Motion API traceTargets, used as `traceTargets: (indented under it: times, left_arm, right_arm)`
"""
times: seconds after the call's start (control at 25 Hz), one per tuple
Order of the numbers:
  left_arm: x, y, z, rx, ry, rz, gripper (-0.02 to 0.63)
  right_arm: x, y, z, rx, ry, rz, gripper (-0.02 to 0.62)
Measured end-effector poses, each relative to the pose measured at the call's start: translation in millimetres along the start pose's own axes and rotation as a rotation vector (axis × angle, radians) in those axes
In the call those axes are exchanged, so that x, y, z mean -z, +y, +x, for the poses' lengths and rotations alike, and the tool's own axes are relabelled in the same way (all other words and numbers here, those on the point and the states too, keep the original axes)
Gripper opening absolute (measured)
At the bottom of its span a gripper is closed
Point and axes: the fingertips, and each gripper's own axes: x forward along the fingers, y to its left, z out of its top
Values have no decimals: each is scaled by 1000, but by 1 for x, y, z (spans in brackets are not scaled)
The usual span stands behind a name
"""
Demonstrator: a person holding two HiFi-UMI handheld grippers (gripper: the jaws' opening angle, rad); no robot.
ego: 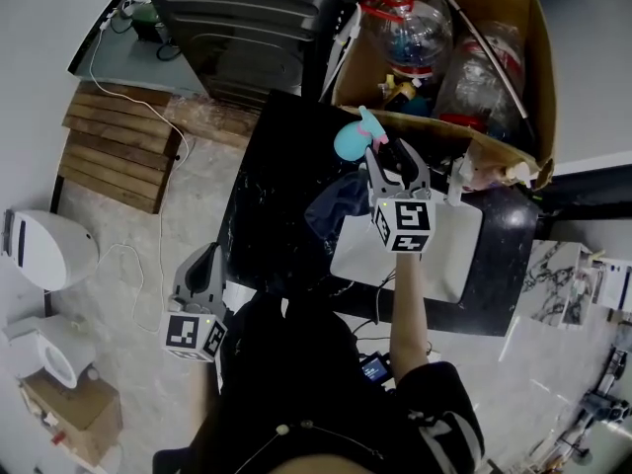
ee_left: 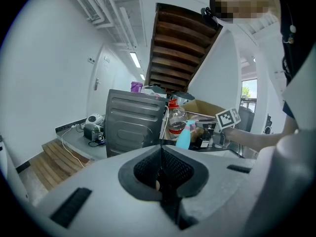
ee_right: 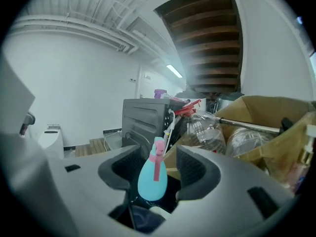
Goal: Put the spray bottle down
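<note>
A teal spray bottle (ego: 352, 140) with a pink trigger stands upright on the black table (ego: 267, 186), near its far edge beside the cardboard box. In the right gripper view the spray bottle (ee_right: 152, 177) sits between the jaws with a gap on each side. My right gripper (ego: 397, 162) is open just behind it, its pads clear of the bottle (ee_left: 183, 138). My left gripper (ego: 202, 265) hangs low at the table's near left corner, off the tabletop, with its jaws (ee_left: 160, 174) pressed together and nothing between them.
A cardboard box (ego: 533, 67) full of plastic bottles stands at the far right. A grey metal appliance (ego: 247, 18) is behind the table. A white board (ego: 454, 255) and a dark blue cloth (ego: 336, 210) lie on the table. Wooden slats (ego: 118, 146) cover the floor at left.
</note>
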Motion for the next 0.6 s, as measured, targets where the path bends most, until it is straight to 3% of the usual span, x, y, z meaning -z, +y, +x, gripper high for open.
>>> traceTargets:
  times: [0.12,0.24,0.32,0.4,0.6]
  left_arm:
    - [-5,-7,2,38,-22,9,5]
    - [-13,-19,7,89,-46,23,5]
    - [-18,-27,11,127,-60,32,5]
    - [-22,-36,15,165,-67,37,5]
    - [-28,-56,23,258,-89,59,5]
  right_arm:
    - [0,0,-35,50,9,-18,218]
    - [-5,7,-81,91,-10,-7,166]
    - [-11,15,-113,120,-37,0,116]
    - [-18,24,-142,149,-64,8,9]
    - [-30,46,-189,173,-96,73,3]
